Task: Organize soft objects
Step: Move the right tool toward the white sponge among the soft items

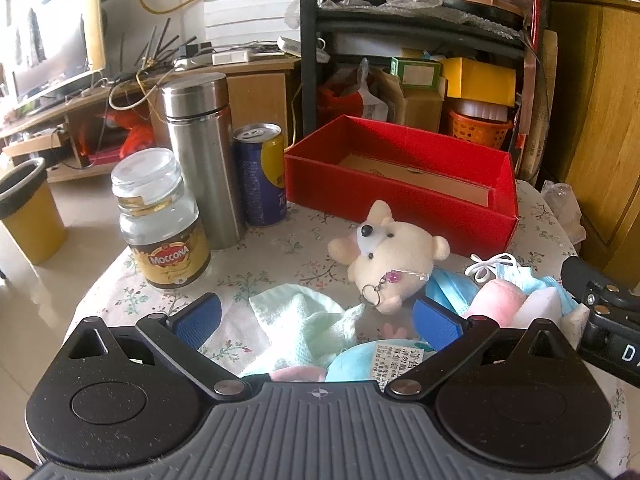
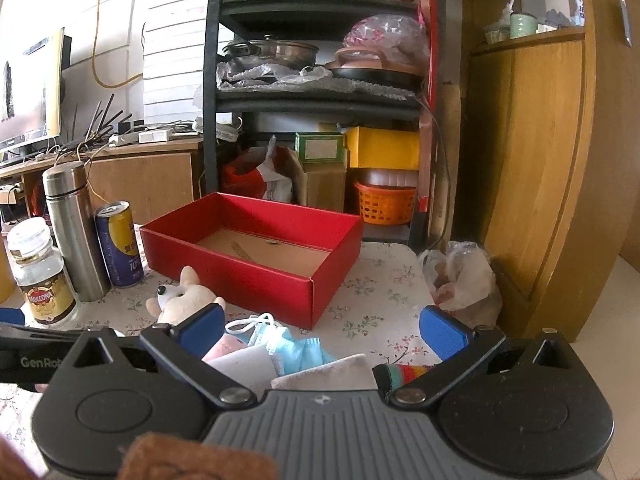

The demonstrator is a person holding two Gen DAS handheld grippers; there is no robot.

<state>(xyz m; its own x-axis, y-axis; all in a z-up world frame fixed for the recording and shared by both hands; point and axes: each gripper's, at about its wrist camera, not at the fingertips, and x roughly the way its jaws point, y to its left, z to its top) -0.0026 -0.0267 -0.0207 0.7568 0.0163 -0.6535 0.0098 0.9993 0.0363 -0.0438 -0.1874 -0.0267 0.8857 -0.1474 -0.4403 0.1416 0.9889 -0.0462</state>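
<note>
An open red box [image 1: 404, 196] [image 2: 256, 276] sits at the back of the floral-clothed table with only its cardboard floor showing. In front of it lies a cream plush mouse [image 1: 394, 256] [image 2: 182, 300]. A pale green knitted cloth [image 1: 304, 320] and a light blue plush [image 1: 372, 360] lie between the fingers of my left gripper [image 1: 318, 320], which is open. Blue face masks [image 1: 452, 292] [image 2: 280, 340], a pink and white soft piece [image 1: 504, 304] [image 2: 240, 356] and a striped sock [image 2: 404, 372] lie under my right gripper [image 2: 322, 332], also open and holding nothing.
A coffee jar [image 1: 164, 220], steel flask [image 1: 202, 156] and blue can [image 1: 262, 172] stand at the table's left. A crumpled plastic bag [image 2: 464, 280] sits at the right edge. Behind are a black shelf rack [image 2: 320, 96], a wooden cabinet [image 2: 540, 160] and a yellow bin [image 1: 28, 208].
</note>
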